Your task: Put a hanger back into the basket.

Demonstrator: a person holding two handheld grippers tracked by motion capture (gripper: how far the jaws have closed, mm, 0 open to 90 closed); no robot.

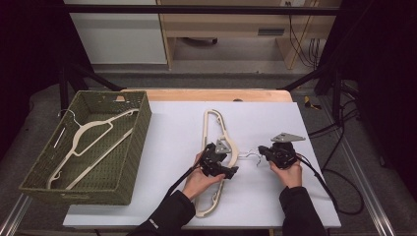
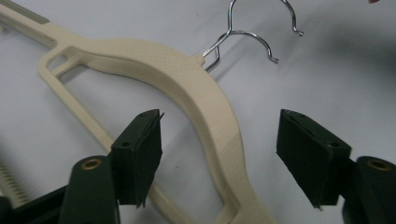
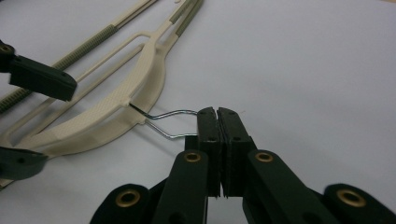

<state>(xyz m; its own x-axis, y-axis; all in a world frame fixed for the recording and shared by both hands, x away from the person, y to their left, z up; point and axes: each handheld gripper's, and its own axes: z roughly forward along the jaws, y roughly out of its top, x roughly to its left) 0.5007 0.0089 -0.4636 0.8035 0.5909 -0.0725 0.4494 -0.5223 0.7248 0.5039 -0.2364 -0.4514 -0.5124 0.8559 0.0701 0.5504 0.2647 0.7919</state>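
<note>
While the right gripper (image 3: 218, 122) is clamped on the wire hooks (image 3: 173, 123) at 3 o'clock to pin the stacked hangers (image 1: 215, 147) mid-table, the left gripper (image 2: 219, 154) straddles the cream shoulder, jaws apart, not pressing. Likely prepping a lift toward the wicker basket (image 1: 46, 183) at 9 o'clock, already holding one hanger (image 1: 86, 142).

Overhead plus two close hanger (image 2: 205, 100) views
</note>
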